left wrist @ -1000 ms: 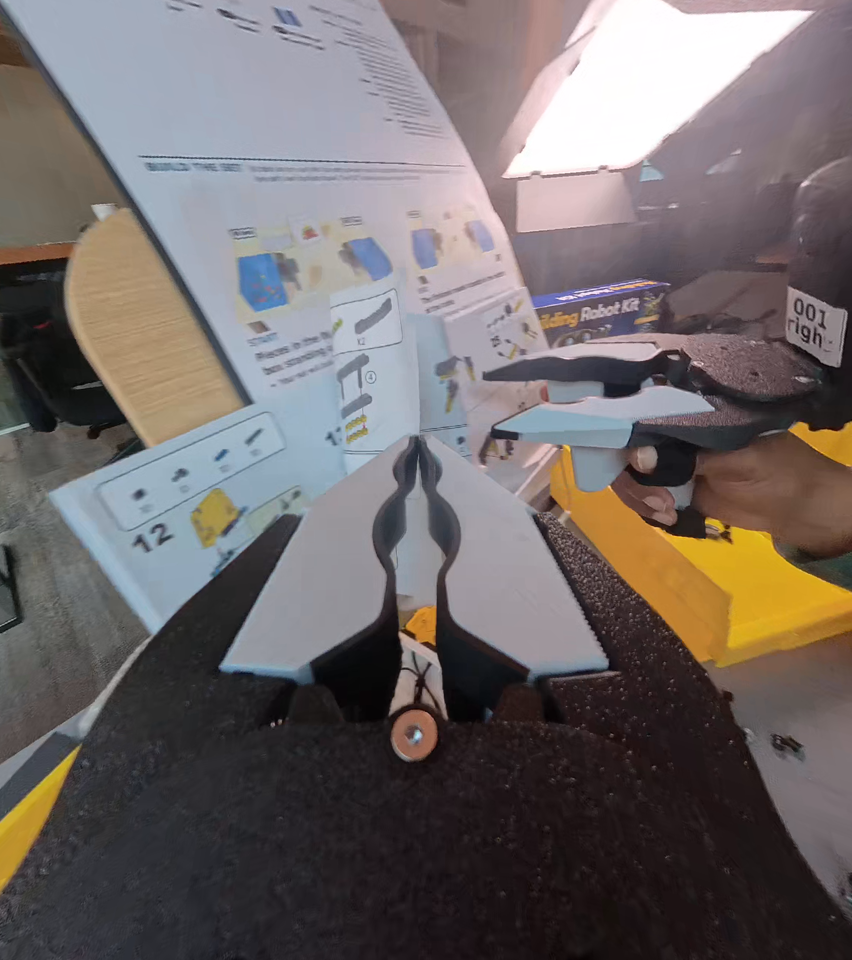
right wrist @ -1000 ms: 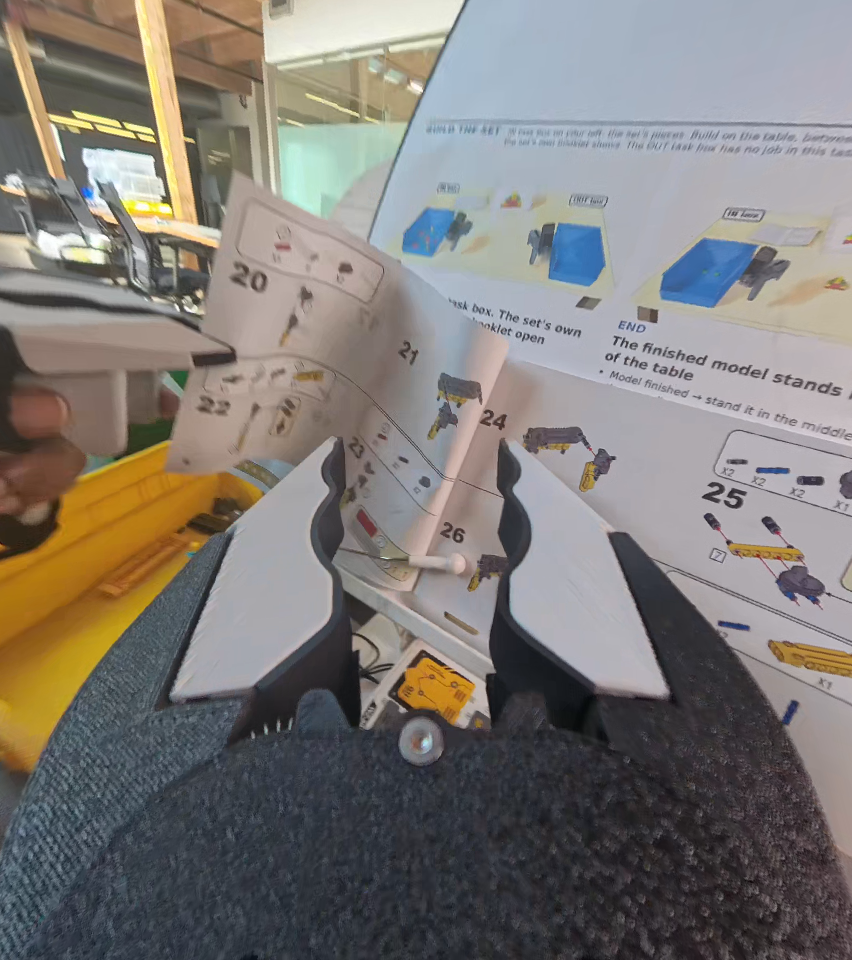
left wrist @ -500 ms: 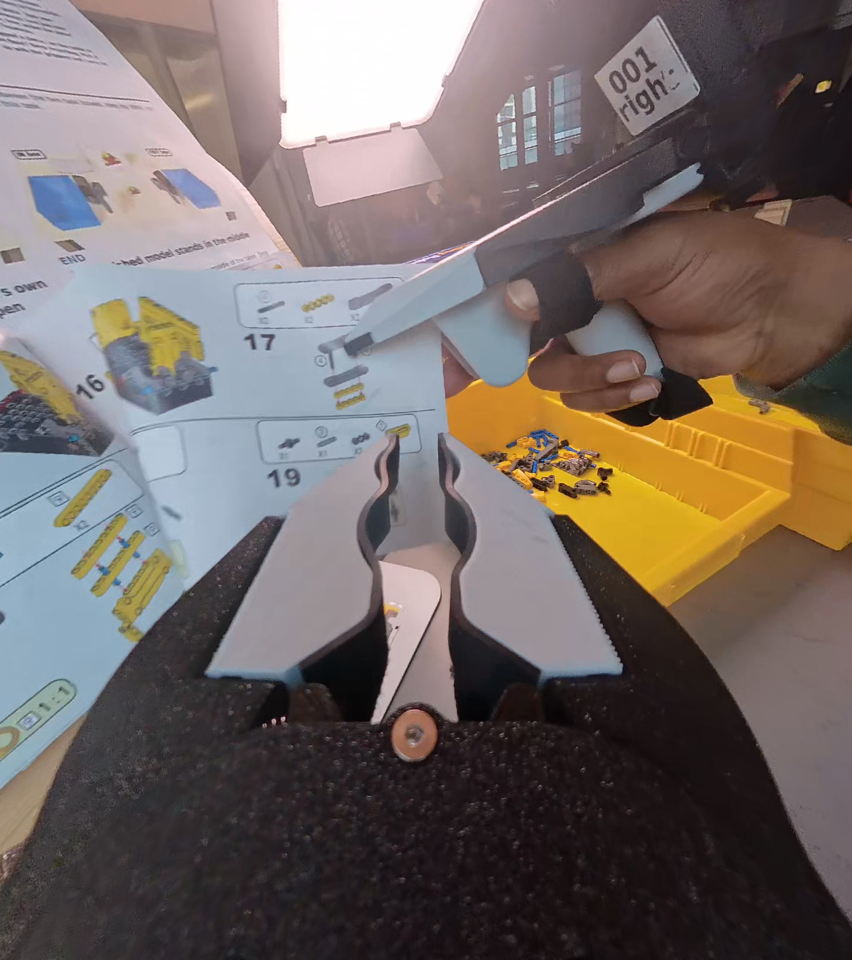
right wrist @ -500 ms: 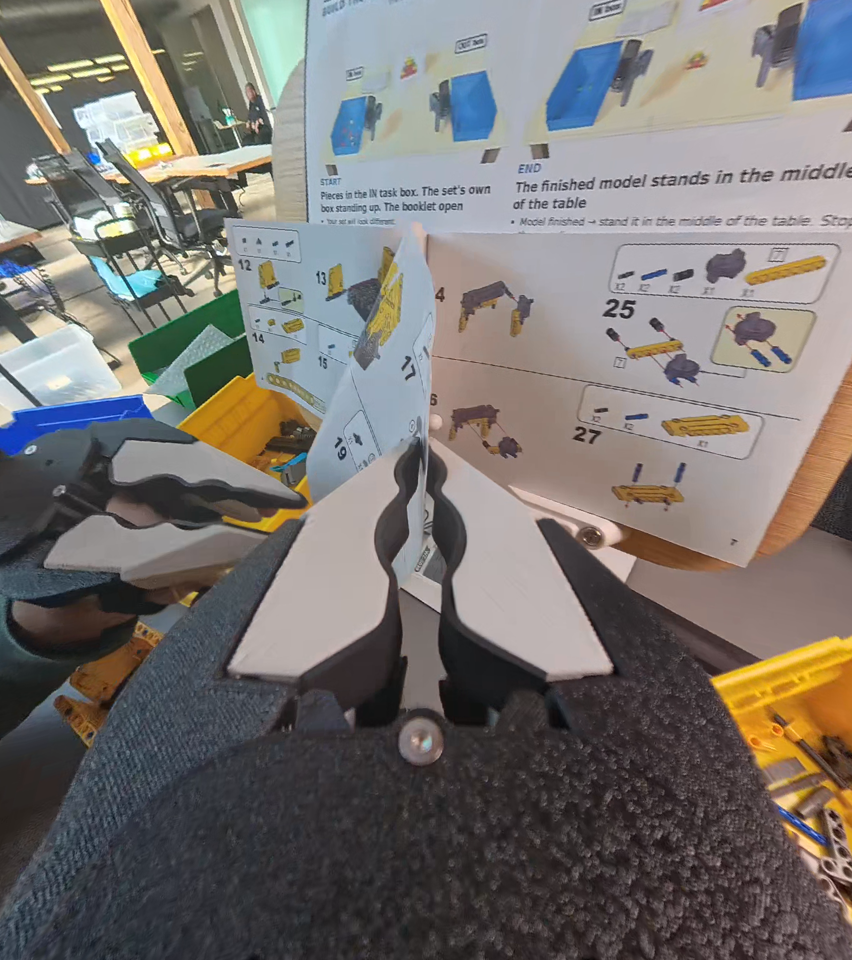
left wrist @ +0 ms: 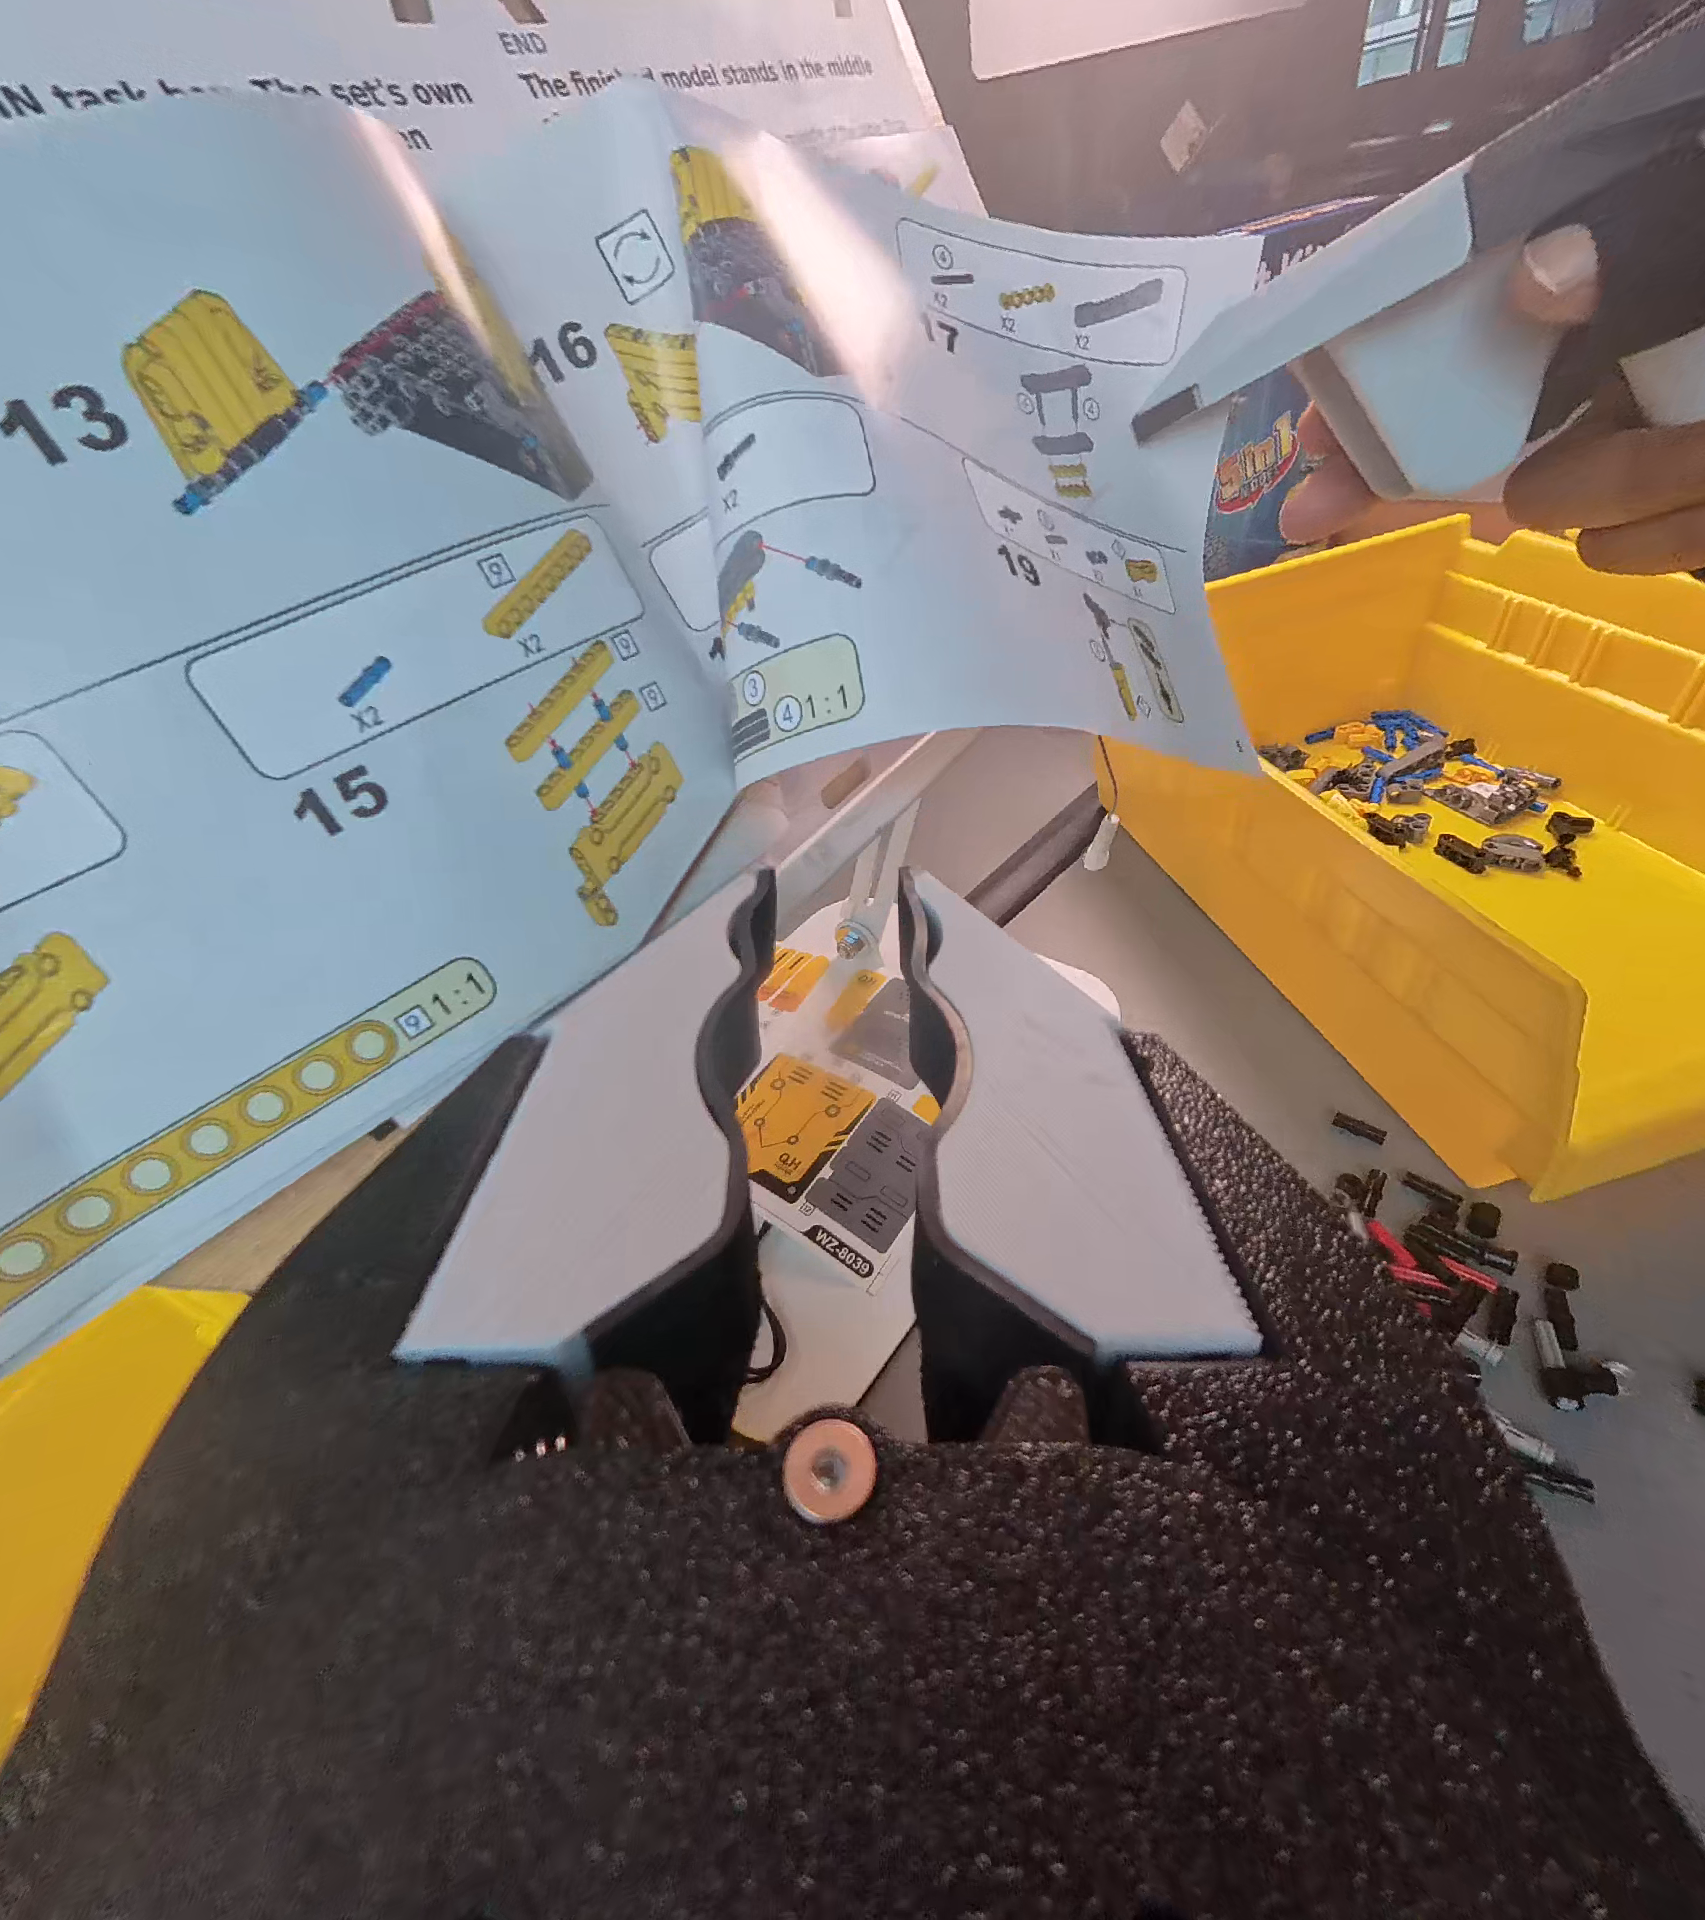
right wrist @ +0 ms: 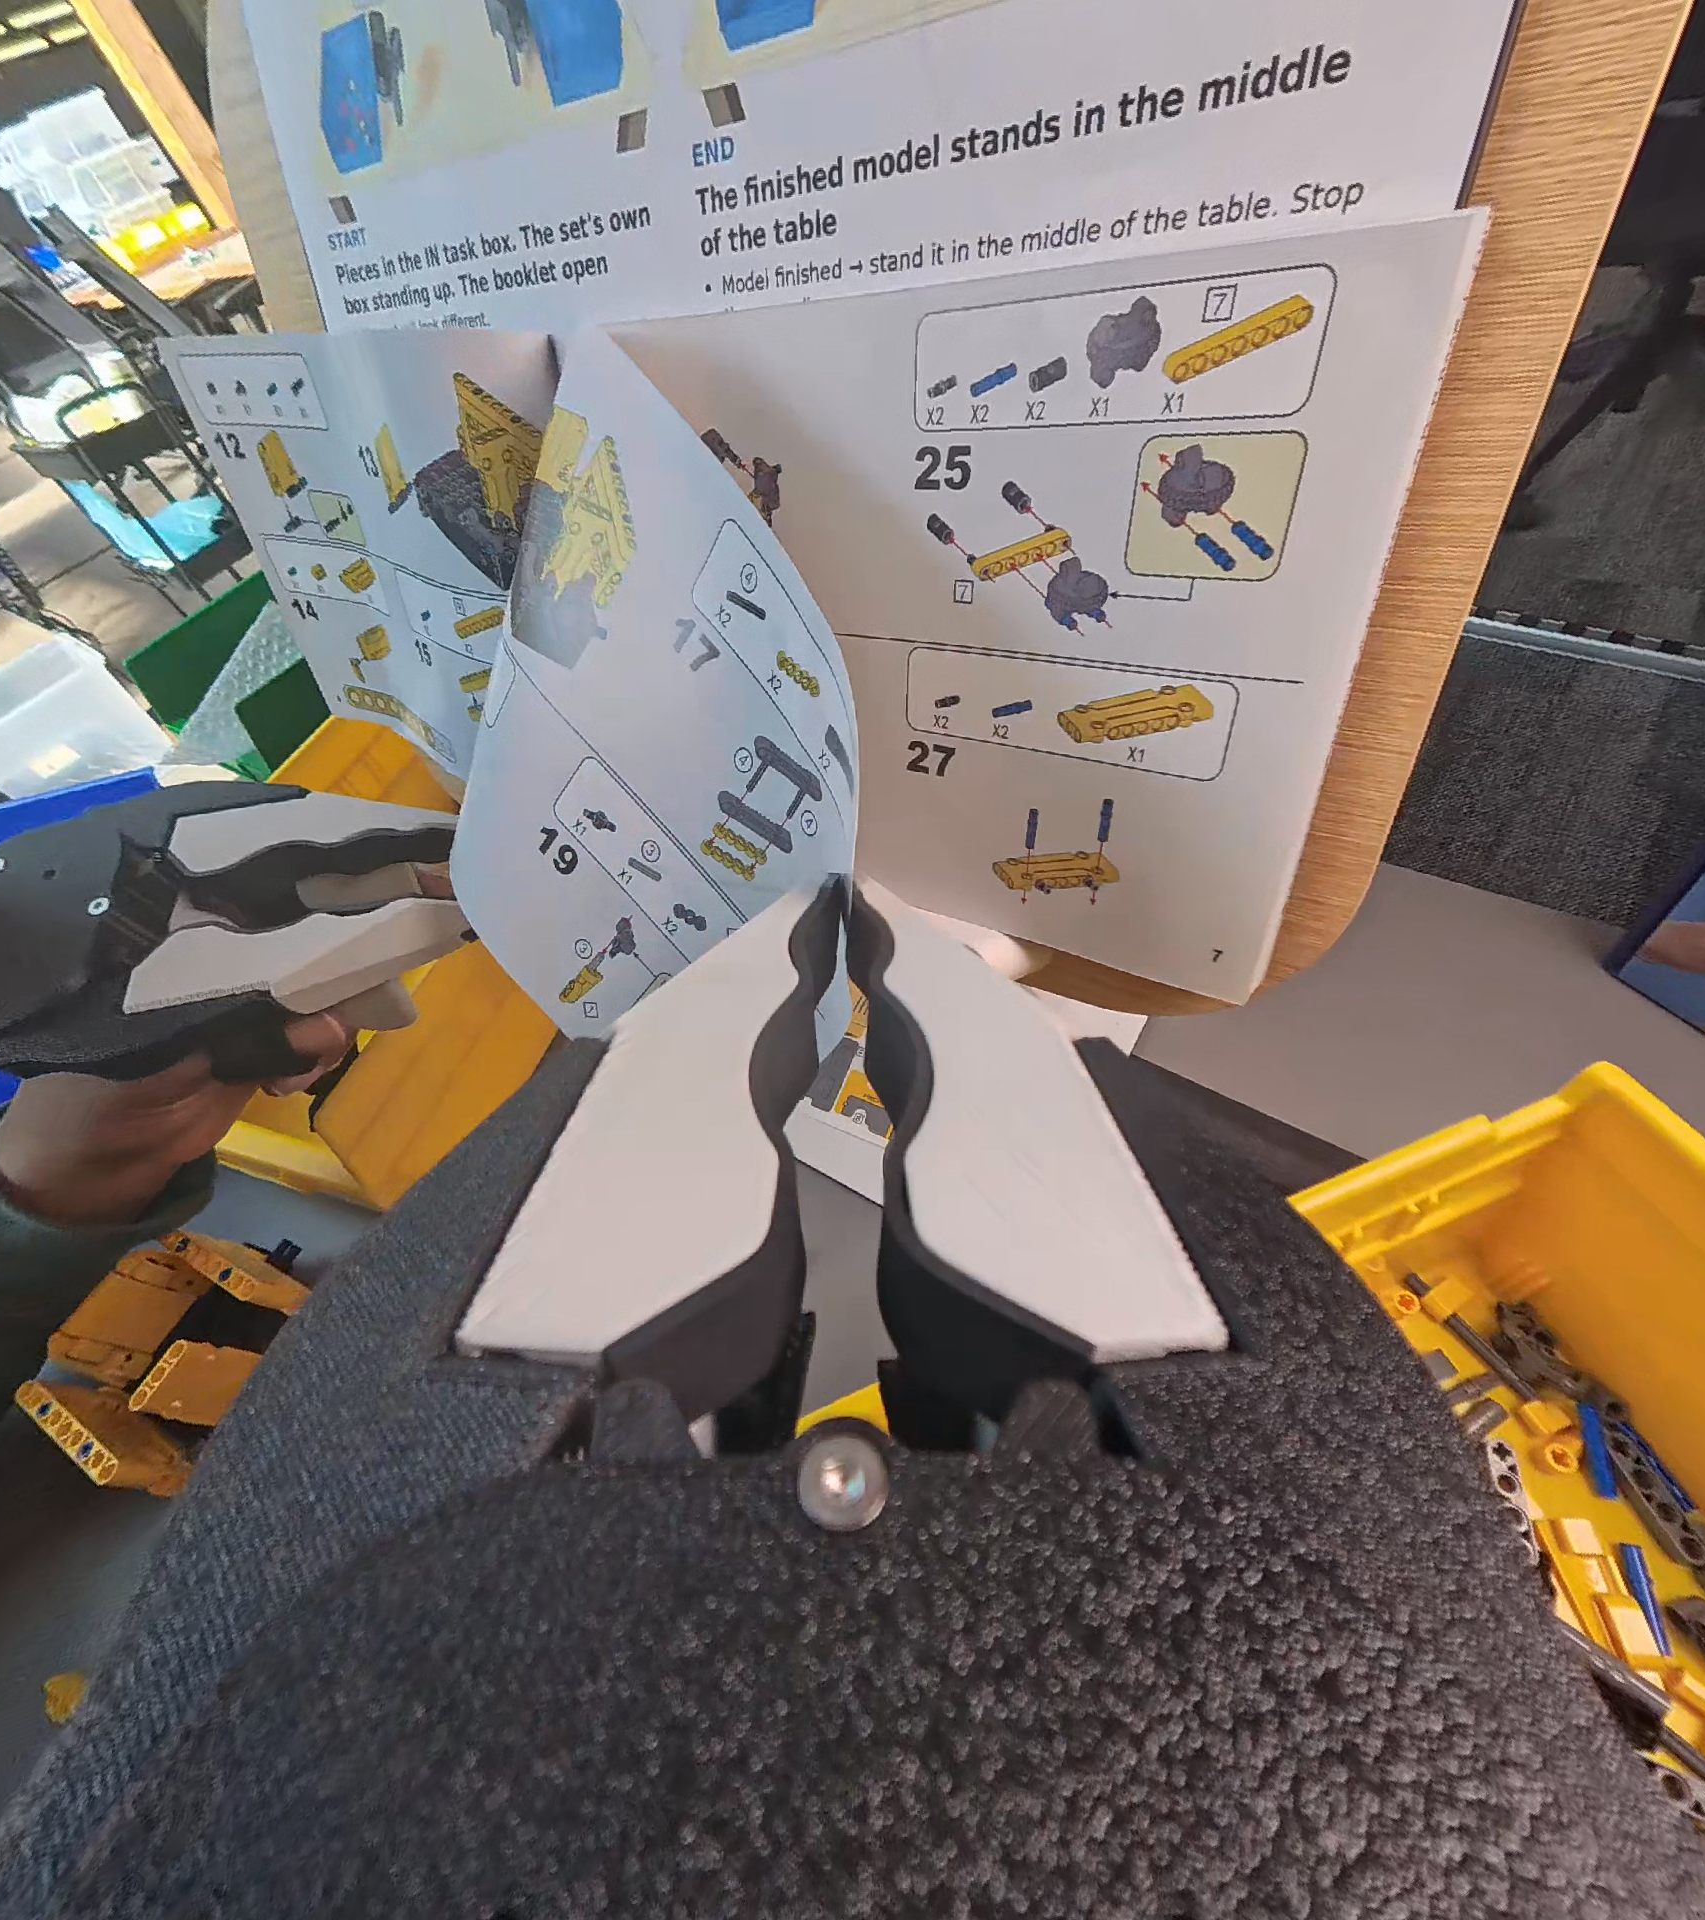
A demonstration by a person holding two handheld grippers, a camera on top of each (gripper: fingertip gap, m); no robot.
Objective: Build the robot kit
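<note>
Thin, floppy paper booklet page (right wrist: 682,727): right gripper (right wrist: 843,899) pinches its lower corner; left gripper (left wrist: 832,914) gapes empty beside it.

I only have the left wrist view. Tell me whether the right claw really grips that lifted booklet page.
Observer: Yes. In the right wrist view the right claw is shut on the lower edge of the lifted page.
Operator: Now say where my left claw sits against that page.
Observer: The left claw is open, with its tips at the page's left edge. I cannot tell whether they touch it.
Operator: Report what lies under my left hand.
Observer: A partly built yellow model lies on the table, below the left hand.
</note>
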